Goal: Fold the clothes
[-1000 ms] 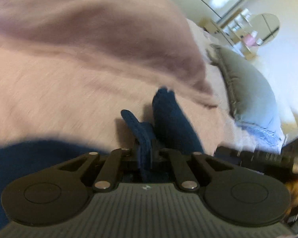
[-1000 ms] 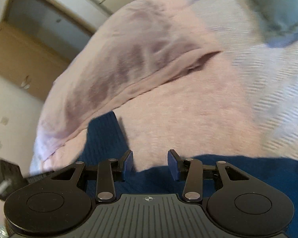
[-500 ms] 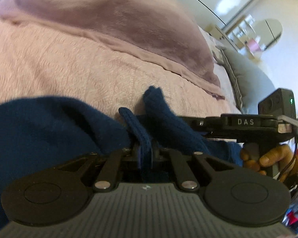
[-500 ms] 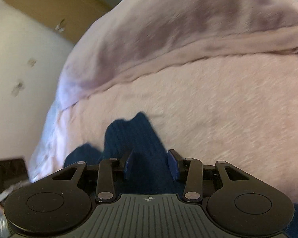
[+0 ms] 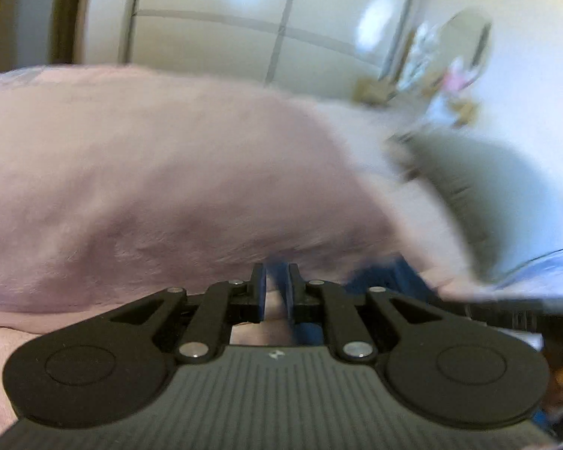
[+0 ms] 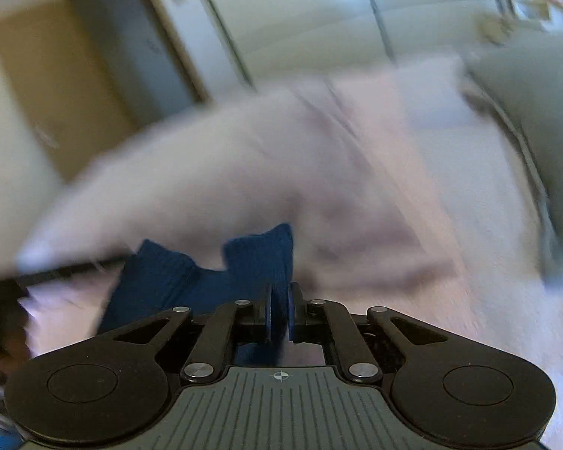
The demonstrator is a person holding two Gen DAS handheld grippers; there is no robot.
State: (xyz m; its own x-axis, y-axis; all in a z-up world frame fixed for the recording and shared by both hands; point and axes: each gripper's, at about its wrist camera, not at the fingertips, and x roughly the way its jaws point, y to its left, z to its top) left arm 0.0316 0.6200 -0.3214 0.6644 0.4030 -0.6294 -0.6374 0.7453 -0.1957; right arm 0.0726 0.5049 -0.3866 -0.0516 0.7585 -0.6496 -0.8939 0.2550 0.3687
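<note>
A dark blue knitted garment (image 6: 244, 262) is held up above a pink bed. My right gripper (image 6: 279, 300) is shut on its edge, with blue cloth standing up past the fingertips. My left gripper (image 5: 276, 281) is nearly shut on a thin fold of the same blue garment (image 5: 386, 277), which trails off to the right. Both views are blurred by motion. Most of the garment hangs below, out of sight.
A pink bedspread (image 5: 150, 187) with a heaped pink blanket (image 6: 225, 187) fills the middle. A grey pillow (image 5: 488, 195) lies right. White wardrobe doors (image 5: 262, 30) and a wooden door (image 6: 56, 86) stand behind. The other gripper's black body (image 5: 506, 311) is at right.
My right gripper has closed on the blue garment. Both grippers have lifted and tilted up, so the wardrobe and walls now show; less blue cloth is seen in the left view.
</note>
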